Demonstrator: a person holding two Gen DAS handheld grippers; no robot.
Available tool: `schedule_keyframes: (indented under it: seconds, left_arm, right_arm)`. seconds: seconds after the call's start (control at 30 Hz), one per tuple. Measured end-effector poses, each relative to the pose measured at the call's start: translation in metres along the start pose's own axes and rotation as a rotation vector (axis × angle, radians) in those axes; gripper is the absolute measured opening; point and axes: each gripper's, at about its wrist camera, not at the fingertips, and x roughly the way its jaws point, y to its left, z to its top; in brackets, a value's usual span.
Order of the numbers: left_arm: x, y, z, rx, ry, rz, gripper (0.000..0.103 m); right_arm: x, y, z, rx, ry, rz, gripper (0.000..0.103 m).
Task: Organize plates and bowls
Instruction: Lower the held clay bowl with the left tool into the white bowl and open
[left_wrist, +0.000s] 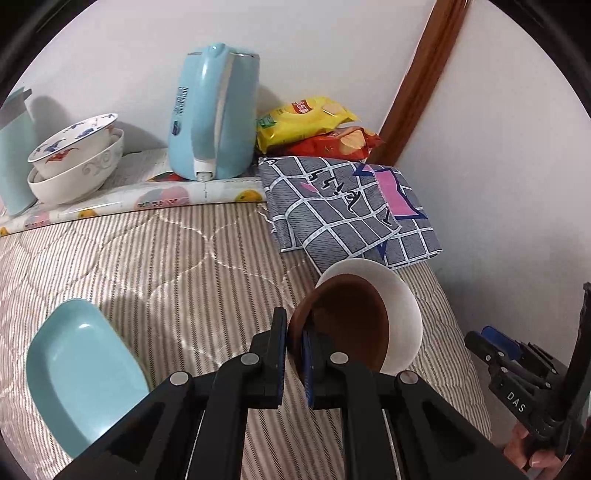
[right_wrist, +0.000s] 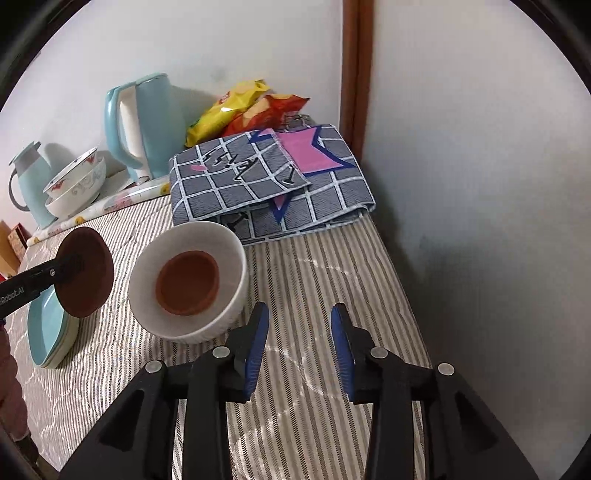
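My left gripper (left_wrist: 294, 332) is shut on the rim of a dark brown bowl (left_wrist: 343, 321), held tilted in the air just left of a white bowl (left_wrist: 400, 306). The right wrist view shows the held brown bowl (right_wrist: 88, 273) above the stacked light blue plates (right_wrist: 46, 332), and the white bowl (right_wrist: 188, 284) on the striped quilt with another brown bowl (right_wrist: 188, 282) inside it. The blue plates also show in the left wrist view (left_wrist: 81, 373). My right gripper (right_wrist: 299, 332) is open and empty, just right of the white bowl.
Two stacked patterned bowls (left_wrist: 74, 158) stand at the back left beside a light blue kettle (left_wrist: 214, 114) and a pale blue jug (right_wrist: 29, 184). A folded checked cloth (right_wrist: 273, 177) and snack bags (right_wrist: 247, 107) lie at the back by the wall.
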Motion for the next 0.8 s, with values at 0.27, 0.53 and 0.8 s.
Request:
schedule_keyframes:
  seconds: [0.27, 0.53, 0.8]
  left_arm:
    - [0.020, -0.013, 0.004, 0.011, 0.025, -0.025, 0.008]
    - [0.046, -0.028, 0.010, 0.032, 0.061, -0.042, 0.008]
    - [0.070, -0.033, 0.011, 0.034, 0.099, -0.046, 0.008]
  right_arm:
    - [0.003, -0.007, -0.001, 0.005, 0.002, -0.014, 0.035]
    - [0.004, -0.014, 0.000, 0.018, -0.007, -0.011, 0.035]
    - [0.011, -0.019, -0.004, 0.043, 0.006, -0.002, 0.035]
